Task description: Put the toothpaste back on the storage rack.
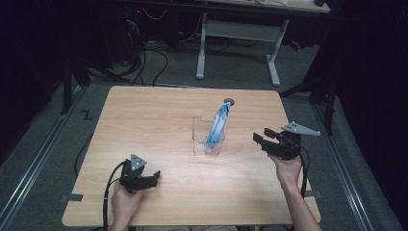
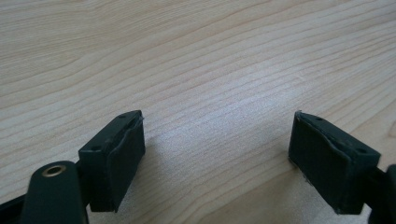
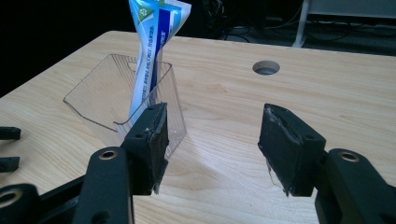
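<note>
1. Two hand-held grippers sit over a light wooden table (image 1: 159, 106); the left gripper (image 1: 155, 179) is at the near left, the right gripper (image 1: 260, 137) at the right, roughly level with the middle of the table; they are well apart from each other.
2. At the table's centre stands a clear plastic container (image 1: 202, 142); a blue and white packet (image 1: 219, 122) stands in it, leaning, with its top rising above the rim toward the far side.
3. Just beyond the packet's top, near the far edge, is a round hole (image 1: 229, 101) in the tabletop.
4. Left gripper: held in the person's left hand (image 1: 125, 202), jaws pointing right; in the left gripper view its two black jaws stand wide apart with bare wood grain between them and nothing held; a cable (image 1: 107, 192) trails from it toward the near edge.
5. Right gripper: held in the person's right hand (image 1: 287, 171), jaws pointing left toward the container but apart from it; a grey three-cornered plate (image 1: 300, 128) sits on top.
6. In the right gripper view the jaws are wide apart and empty; the container shows beyond the left jaw, with the packet upright inside it and the hole farther off to the right.
7. Beyond the table lies a grey floor (image 1: 231, 72) with the white legs of another desk (image 1: 202, 48) and dark cables.
</note>
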`<state>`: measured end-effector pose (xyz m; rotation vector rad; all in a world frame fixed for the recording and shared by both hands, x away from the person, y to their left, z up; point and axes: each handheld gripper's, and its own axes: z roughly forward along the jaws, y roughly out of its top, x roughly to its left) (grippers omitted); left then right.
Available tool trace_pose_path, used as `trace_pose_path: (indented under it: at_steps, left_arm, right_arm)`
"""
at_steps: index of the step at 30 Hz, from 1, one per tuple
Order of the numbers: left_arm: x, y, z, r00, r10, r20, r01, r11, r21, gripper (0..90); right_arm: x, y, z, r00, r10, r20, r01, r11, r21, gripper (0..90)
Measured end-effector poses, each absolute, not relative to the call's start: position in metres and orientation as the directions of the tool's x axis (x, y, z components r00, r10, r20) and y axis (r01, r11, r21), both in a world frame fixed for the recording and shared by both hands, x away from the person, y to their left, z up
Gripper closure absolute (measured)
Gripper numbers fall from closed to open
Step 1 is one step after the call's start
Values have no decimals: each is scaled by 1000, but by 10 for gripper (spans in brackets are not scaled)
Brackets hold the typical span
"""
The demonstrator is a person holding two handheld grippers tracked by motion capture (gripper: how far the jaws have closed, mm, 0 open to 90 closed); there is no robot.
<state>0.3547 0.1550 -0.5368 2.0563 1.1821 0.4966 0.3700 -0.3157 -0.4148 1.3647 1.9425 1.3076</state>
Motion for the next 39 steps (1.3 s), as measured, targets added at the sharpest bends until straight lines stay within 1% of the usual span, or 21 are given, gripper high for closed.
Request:
trace_pose_path:
  at_steps: [20, 39]
  left_arm:
    - [355, 155, -537, 510, 860, -17, 590, -335, 734, 189]
    - [355, 155, -537, 510, 860, -16, 590, -336, 734, 189]
  right_arm:
    - [355, -328, -424, -412, 893, 181, 492, 50, 869, 422]
    - [343, -336, -439, -392, 894, 215, 516, 20, 857, 423]
